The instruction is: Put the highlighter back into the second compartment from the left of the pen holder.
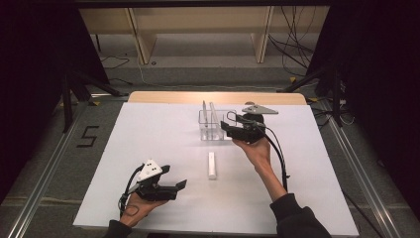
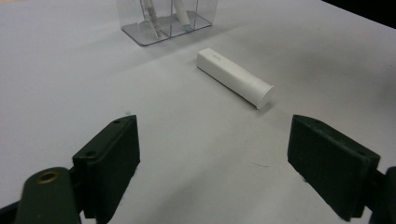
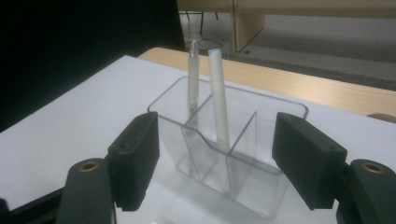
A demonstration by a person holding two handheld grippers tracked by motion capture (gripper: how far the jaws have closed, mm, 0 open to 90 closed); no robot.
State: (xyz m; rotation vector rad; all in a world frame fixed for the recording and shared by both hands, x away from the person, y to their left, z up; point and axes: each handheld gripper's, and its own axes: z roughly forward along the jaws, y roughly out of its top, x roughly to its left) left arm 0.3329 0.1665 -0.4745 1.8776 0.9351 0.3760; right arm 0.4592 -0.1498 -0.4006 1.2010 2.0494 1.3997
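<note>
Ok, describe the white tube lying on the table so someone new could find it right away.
On the white table, look just in front of the clear divided holder near the far edge. The white tube lies flat and alone there, thicker than the two slim pens standing upright in the holder.

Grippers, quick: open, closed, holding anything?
Left gripper: open, holding nothing.
Right gripper: open, holding nothing, at the clear holder.

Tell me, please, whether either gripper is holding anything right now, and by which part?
Nothing is held. The left gripper is open over bare table; the right gripper is open in front of the clear organizer, not touching it.
</note>
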